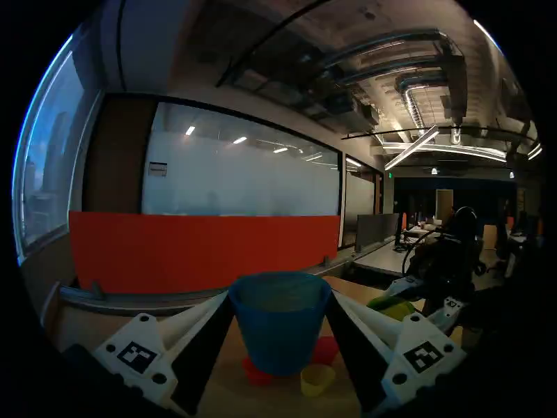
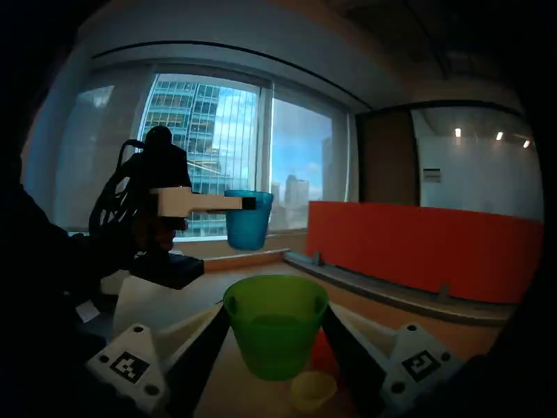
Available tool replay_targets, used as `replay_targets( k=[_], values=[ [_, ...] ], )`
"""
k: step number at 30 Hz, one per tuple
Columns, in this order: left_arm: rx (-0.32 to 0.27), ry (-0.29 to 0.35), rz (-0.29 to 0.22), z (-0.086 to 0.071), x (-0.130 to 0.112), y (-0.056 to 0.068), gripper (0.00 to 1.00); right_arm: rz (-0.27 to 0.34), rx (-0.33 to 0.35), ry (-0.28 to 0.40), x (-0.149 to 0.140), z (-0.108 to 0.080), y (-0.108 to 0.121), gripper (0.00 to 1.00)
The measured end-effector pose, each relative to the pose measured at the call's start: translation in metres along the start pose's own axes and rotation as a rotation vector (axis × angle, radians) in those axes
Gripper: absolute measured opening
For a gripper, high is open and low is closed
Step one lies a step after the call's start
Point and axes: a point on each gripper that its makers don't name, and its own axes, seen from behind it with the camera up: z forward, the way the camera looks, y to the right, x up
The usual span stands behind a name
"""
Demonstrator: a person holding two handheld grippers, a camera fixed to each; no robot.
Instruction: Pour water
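Observation:
A blue cup point(image 1: 280, 327) stands upright between the fingers of my left gripper point(image 1: 280, 306), which is shut on it above the table. In the right gripper view the same blue cup point(image 2: 248, 219) hangs farther off, held by the left gripper point(image 2: 240, 203). My right gripper point(image 2: 276, 313) is shut on a green translucent cup point(image 2: 276, 331), upright, with a darker level showing partway up inside. The green cup point(image 1: 391, 306) also appears low at the right of the left gripper view. The two cups are apart.
On the wooden table point(image 1: 223, 390) below the held cups lie a small yellow cup point(image 1: 317, 380) point(image 2: 312, 389) and red cups point(image 1: 256, 373) point(image 2: 322, 348). An orange partition point(image 1: 202, 251) runs behind the table. Windows point(image 2: 230, 153) and office desks point(image 1: 383, 258) lie beyond.

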Motion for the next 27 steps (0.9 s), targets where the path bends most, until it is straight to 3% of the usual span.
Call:
replay_targets(
  k=[6,18,27],
  values=[
    [-0.005,-0.017,0.008,-0.007,-0.015,-0.002,0.87,0.021,-0.022,-0.006,0.001,-0.012,0.011,0.9],
    [-0.04,-0.036,0.04,-0.02,-0.035,0.012,0.87,0.022,-0.067,-0.037,-0.004,-0.032,0.03,0.9],
    [-0.052,-0.068,0.035,-0.025,-0.056,0.018,0.88,0.024,-0.098,-0.052,-0.007,-0.047,0.044,0.9]
  ],
)
